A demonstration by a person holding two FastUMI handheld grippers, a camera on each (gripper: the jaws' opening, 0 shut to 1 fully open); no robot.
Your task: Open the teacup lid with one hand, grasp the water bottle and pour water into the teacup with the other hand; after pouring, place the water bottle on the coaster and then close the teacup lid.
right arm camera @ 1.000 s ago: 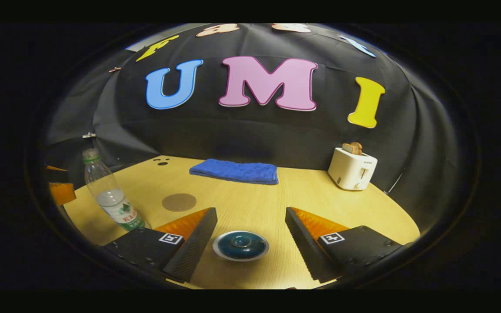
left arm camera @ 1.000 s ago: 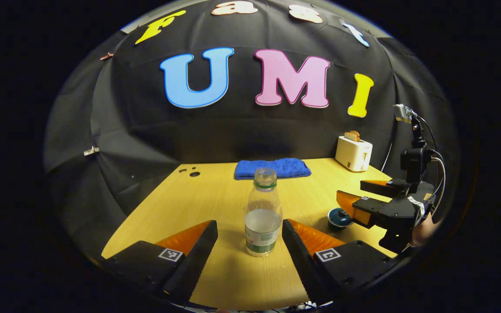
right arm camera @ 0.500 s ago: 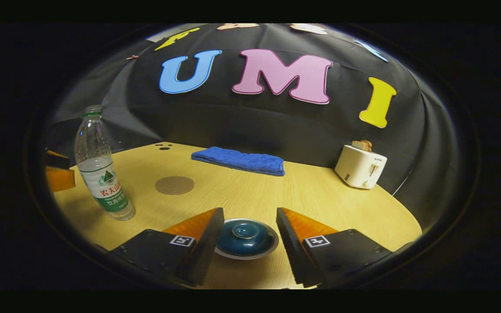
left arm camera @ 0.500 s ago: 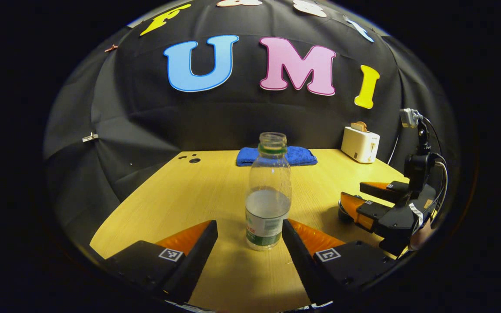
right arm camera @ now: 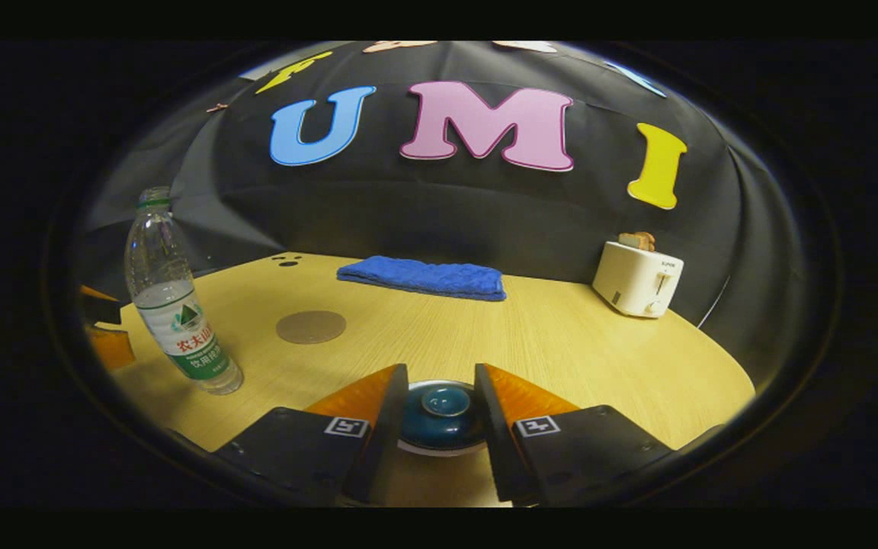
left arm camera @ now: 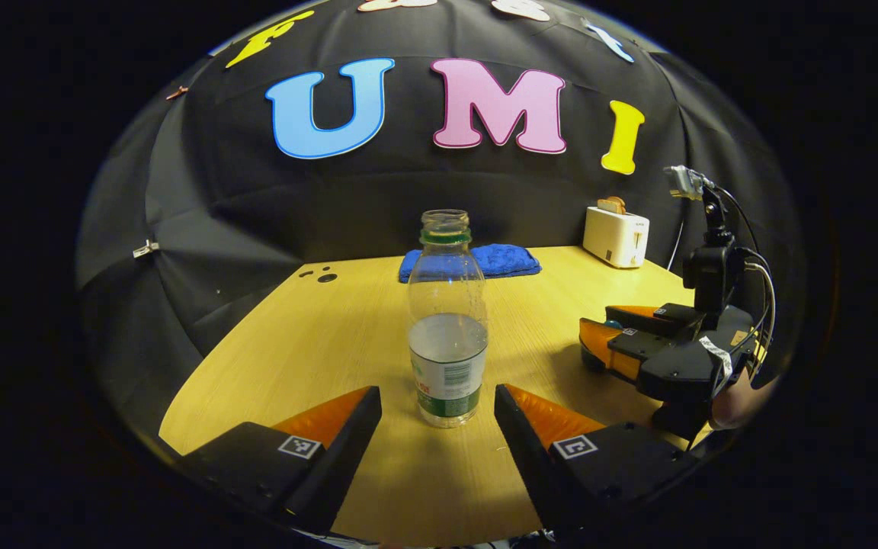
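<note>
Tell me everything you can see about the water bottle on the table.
The water bottle is clear plastic with a green neck ring, no cap on its open mouth, and a white and green label low on its body. It is less than half full. It stands upright on the wooden table, just ahead of the left gripper, whose open fingers do not touch it. The round coaster lies apart from it.

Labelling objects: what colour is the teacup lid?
Dark teal-blue teacup lid; clearest in the right gripper view.
</note>
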